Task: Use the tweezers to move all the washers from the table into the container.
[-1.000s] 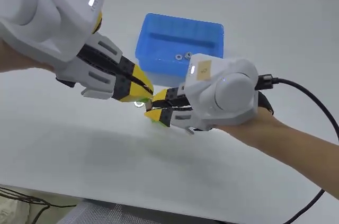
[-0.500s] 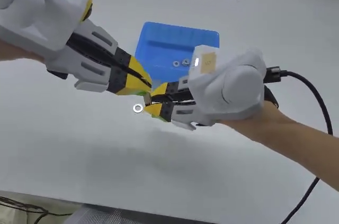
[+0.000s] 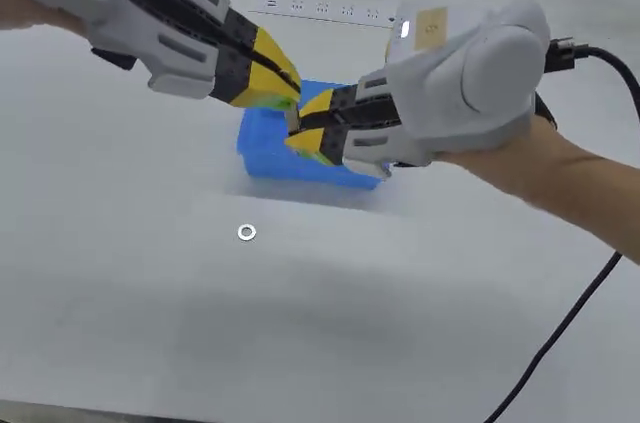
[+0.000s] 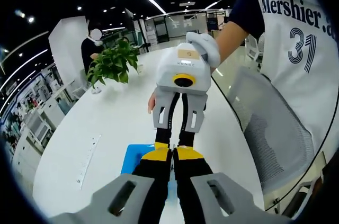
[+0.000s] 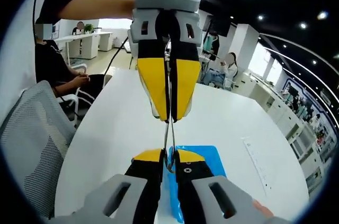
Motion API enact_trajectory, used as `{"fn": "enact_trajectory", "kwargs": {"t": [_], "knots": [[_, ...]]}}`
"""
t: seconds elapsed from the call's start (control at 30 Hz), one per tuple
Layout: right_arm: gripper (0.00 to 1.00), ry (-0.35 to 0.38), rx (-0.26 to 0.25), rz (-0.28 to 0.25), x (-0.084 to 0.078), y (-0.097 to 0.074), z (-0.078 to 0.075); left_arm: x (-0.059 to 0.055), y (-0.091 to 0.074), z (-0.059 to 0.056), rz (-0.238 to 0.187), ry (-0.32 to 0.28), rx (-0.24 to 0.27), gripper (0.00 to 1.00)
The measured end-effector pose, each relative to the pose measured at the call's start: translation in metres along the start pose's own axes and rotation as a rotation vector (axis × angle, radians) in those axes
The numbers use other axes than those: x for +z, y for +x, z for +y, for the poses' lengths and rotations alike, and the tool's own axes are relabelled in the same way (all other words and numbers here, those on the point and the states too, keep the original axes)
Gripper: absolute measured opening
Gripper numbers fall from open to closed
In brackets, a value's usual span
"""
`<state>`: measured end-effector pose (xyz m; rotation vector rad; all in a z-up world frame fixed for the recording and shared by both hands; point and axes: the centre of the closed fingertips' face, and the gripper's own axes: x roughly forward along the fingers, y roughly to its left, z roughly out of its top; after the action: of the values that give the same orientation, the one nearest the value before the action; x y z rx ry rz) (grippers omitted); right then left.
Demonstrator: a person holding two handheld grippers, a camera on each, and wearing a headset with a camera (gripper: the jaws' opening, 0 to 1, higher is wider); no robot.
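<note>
We see left gripper (image 3: pixel 292 99) and right gripper (image 3: pixel 293 133) both clamped on the tweezers (image 5: pixel 168 131), tips over the blue container (image 3: pixel 268 155). One washer (image 3: pixel 246 232) lies on the table (image 3: pixel 140 328), well apart from them.

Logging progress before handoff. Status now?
Left gripper, right gripper both shut on tweezers, over container. One washer left on table. Nothing blocking it.

My headset camera looks down and forward from close above the blue container (image 3: pixel 262 153), over both grippers. The camera on my left gripper (image 3: pixel 292 95) faces across the container toward my right gripper (image 3: pixel 293 135); the right one's faces back. Both share the container and the tweezers (image 5: pixel 169 128) held above it.
</note>
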<state>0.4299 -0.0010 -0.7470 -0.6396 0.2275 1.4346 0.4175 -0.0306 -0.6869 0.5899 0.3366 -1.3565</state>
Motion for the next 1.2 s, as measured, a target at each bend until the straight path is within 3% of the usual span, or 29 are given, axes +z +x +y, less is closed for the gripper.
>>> {"fn": "enact_trajectory", "kwargs": {"t": [0.2,0.57,0.93,1.2], "knots": [[0.10,0.003,-0.025,0.001,-0.004,0.004,-0.020,-0.003,0.004,0.019,0.005,0.026,0.013,0.06],[0.10,0.049,-0.012,0.038,-0.044,0.023,-0.040,-0.035,0.032,0.045,0.025,0.000,0.002,0.06],[0.10,0.108,0.035,0.075,-0.082,0.053,-0.045,-0.076,0.058,0.058,0.065,-0.064,-0.027,0.06],[0.10,0.139,0.042,0.086,-0.093,0.059,-0.044,-0.087,0.066,0.060,0.068,-0.094,-0.037,0.06]]}}
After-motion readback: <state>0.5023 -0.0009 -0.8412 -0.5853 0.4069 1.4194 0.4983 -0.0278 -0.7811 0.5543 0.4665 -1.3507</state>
